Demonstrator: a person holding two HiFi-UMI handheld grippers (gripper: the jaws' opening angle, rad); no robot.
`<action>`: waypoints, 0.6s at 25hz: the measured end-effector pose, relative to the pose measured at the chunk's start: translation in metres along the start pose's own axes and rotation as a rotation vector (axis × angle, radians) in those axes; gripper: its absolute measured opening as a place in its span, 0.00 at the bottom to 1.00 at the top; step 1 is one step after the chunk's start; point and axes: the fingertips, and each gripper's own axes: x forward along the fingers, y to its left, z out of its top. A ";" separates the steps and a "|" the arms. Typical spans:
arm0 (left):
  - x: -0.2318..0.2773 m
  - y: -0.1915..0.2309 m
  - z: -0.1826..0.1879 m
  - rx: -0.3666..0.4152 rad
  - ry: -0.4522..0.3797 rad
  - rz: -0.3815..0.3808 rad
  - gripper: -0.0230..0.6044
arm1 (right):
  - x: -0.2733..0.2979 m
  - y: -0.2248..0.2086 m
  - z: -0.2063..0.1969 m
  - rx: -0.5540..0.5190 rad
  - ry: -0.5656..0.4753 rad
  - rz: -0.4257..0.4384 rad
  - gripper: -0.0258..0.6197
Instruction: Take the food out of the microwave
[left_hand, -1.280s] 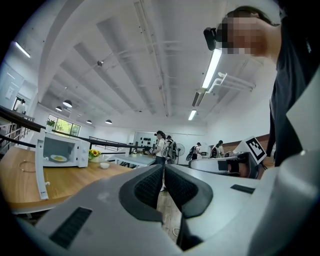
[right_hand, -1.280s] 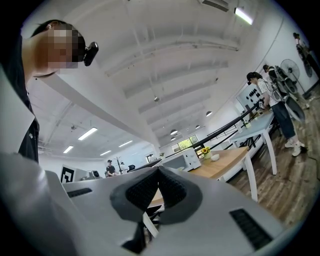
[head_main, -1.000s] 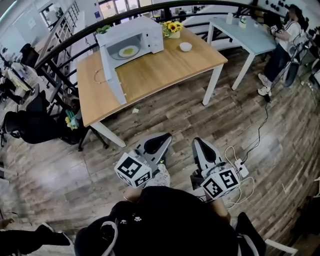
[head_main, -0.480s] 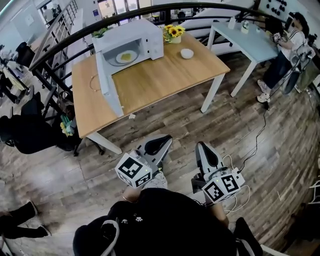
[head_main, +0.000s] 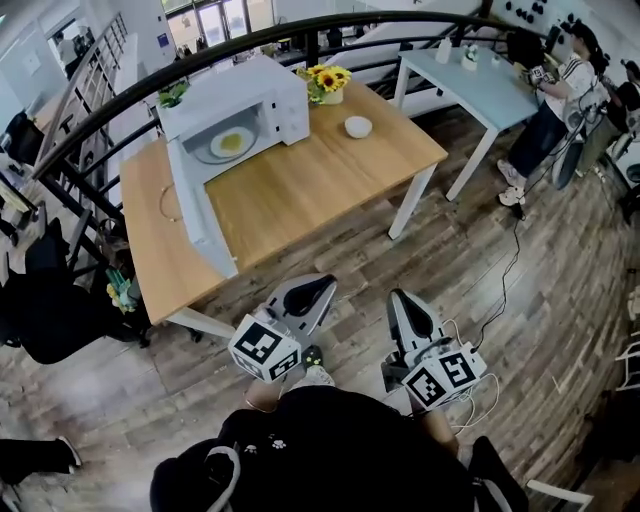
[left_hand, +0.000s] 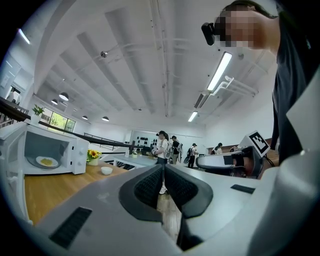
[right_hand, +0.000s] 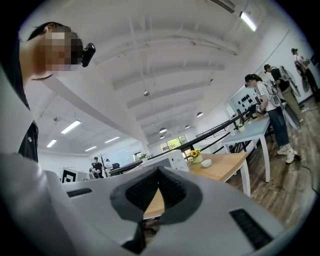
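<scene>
Currently both tools are over the brown wood-plank floor (head_main: 520, 300), short of the light wooden table (head_main: 330, 175).

Left gripper (head_main: 318, 288): jaws pressed together, nothing between.

Right gripper (head_main: 400, 302): jaws likewise together, empty.

White box-shaped microwave oven (head_main: 285, 95) stands on the table's far left, its door (head_main: 200, 225) swung open. Inside it sits a pale round plate of yellow food (head_main: 228, 143), untouched.

Small white bowl (head_main: 358, 126) and sunflower vase (head_main: 328, 82) are beside the oven.

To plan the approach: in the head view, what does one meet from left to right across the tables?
plate of food inside the microwave → sunflowers → white bowl → light blue table
</scene>
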 end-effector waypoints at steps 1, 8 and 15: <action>0.003 0.006 0.000 -0.002 0.001 -0.004 0.07 | 0.006 -0.002 0.001 -0.001 0.000 -0.005 0.04; 0.019 0.049 0.006 0.011 0.004 -0.034 0.07 | 0.049 -0.011 0.000 0.006 0.007 -0.037 0.04; 0.027 0.091 0.014 0.016 0.001 -0.041 0.07 | 0.092 -0.008 0.003 -0.002 0.007 -0.037 0.04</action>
